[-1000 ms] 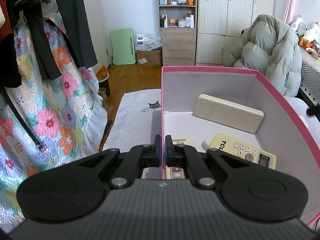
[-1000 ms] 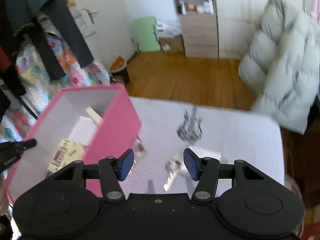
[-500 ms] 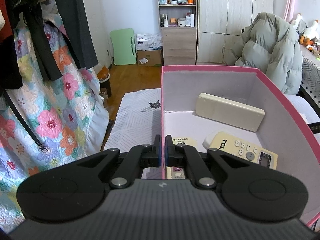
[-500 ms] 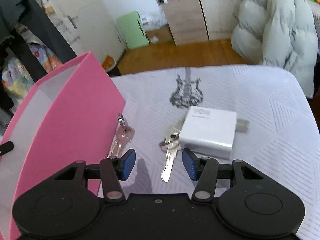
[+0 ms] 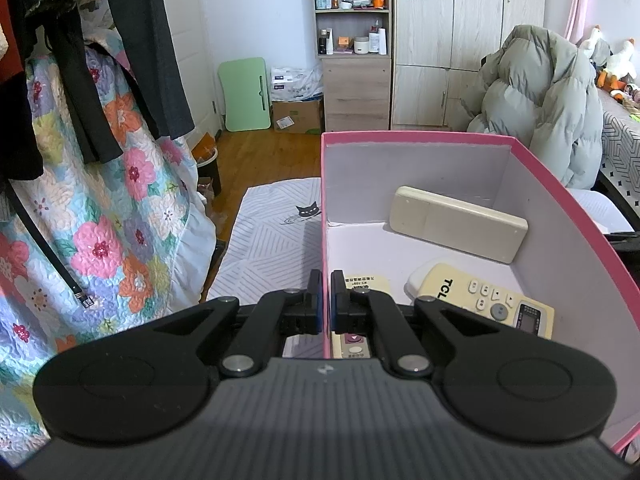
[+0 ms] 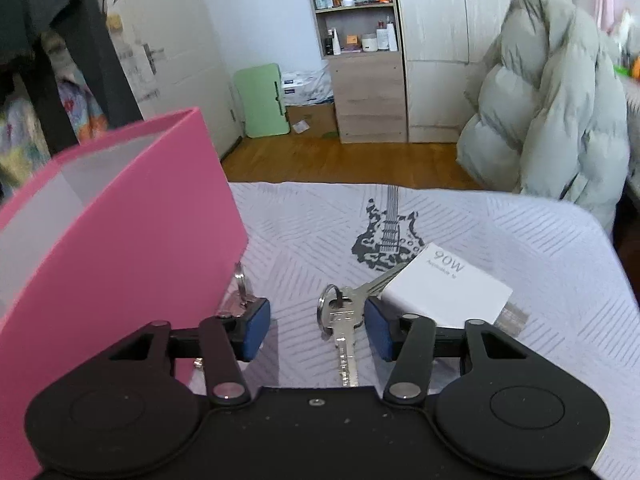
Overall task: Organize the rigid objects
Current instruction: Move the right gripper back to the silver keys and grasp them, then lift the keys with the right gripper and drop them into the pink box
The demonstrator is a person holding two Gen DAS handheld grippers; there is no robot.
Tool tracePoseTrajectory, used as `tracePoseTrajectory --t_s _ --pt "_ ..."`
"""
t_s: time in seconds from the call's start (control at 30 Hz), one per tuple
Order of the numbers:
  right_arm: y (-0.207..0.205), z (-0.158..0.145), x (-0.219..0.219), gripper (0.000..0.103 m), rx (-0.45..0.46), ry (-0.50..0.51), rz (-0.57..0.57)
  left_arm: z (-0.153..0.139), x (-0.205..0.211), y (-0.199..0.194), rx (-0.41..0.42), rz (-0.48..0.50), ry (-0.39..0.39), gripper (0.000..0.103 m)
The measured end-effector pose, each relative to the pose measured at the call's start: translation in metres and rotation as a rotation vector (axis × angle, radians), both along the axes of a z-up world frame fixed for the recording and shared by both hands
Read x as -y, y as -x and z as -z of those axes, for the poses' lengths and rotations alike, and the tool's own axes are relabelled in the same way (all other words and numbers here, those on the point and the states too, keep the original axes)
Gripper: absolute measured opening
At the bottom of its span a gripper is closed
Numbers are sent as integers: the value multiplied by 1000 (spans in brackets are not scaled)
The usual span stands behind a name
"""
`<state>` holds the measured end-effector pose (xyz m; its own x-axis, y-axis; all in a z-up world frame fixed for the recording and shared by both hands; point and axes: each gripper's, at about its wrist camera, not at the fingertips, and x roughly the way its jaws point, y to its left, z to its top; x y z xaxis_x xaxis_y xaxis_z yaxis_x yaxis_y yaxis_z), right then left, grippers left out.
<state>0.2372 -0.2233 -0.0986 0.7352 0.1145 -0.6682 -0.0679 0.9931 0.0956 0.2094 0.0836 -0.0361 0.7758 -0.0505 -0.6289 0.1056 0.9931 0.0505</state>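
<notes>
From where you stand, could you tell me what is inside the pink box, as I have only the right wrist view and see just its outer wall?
Observer: Three remotes lie in the pink box: a plain beige remote at the back, a TCL remote nearer, and a third remote partly hidden behind the left gripper.
Operator: Thank you. Is the left gripper holding anything?
Observer: The left gripper is shut on the box's left wall, one finger on each side of it.
Operator: Is there room left for the keys and charger?
Observer: Probably; bare floor shows along the box's left side, between the wall and the beige remote.
</notes>
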Motion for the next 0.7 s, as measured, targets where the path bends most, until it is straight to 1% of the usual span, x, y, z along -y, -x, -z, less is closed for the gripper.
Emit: tracePoseTrajectory --t_s 0.03,0.07,0.17,0.3,0.5,0.57,0.7 --pt "0 0 -2 26 6 43 -6 0 0 0 0 0 1 3" --pt "1 -1 -2 26 6 52 -21 0 1 1 0 0 6 3" --pt "7 -6 2 26 32 14 -35 1 1 2 0 0 7 3" --pt "19 -20 -2 25 84 26 -80 1 1 2 0 0 8 3" --pt "29 -44 -3 25 136 -22 -121 2 3 3 3 -3 11 3" --pt "34 -55 -1 25 152 -57 -124 2 3 3 4 -3 9 3" --pt "42 -79 -2 25 191 -94 -151 1 3 4 6 -3 8 3"
